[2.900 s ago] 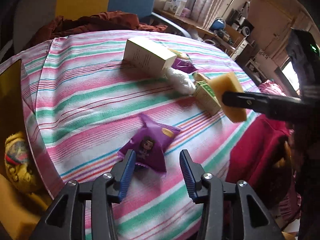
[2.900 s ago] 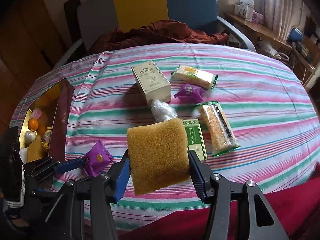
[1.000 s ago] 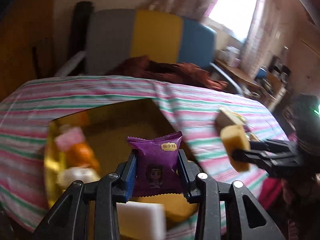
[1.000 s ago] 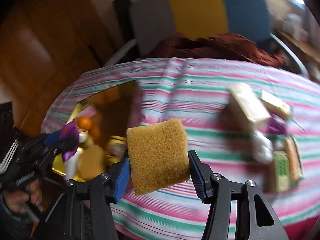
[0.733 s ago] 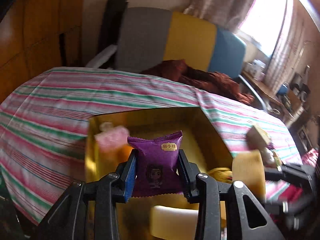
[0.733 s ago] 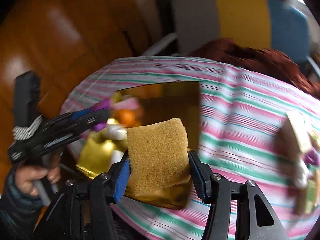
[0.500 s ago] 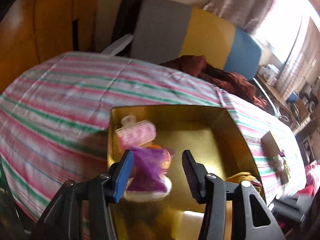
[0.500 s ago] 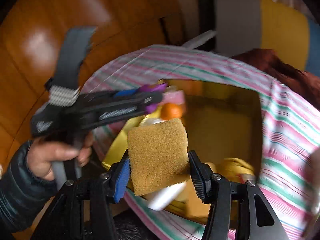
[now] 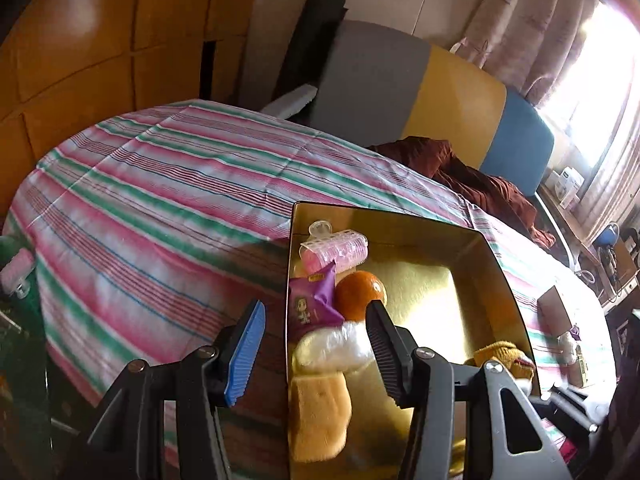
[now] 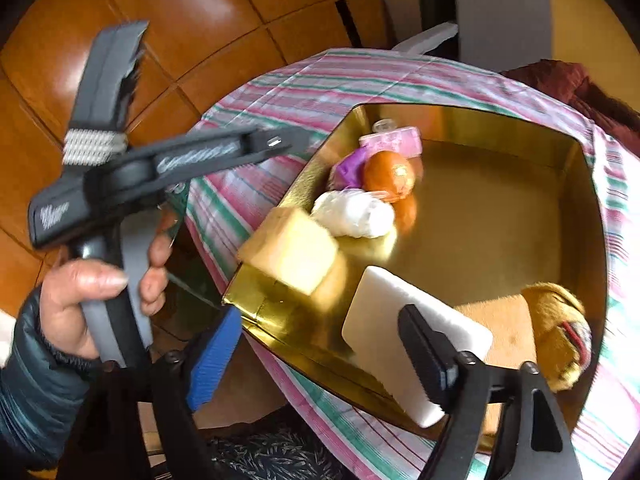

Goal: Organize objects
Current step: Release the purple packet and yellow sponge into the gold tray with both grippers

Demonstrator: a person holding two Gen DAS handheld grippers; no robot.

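both grippers, left (image 9: 312, 354) and right (image 10: 316, 354), have just been opening and hold nothing. your purple packet (image 9: 310, 304) and sponge (image 10: 290, 256) lie in the gold box (image 10: 520, 216); packets (image 9: 576, 354) on the bench remain.

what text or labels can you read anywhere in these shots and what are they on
Nothing reads clearly.
purple snack packet: a small yellow label above a cartoon figure, characters too small to read.
left gripper: pale lettering along its arm and a pale mark on its body, both blurred.
small boxes by the window: print too small.
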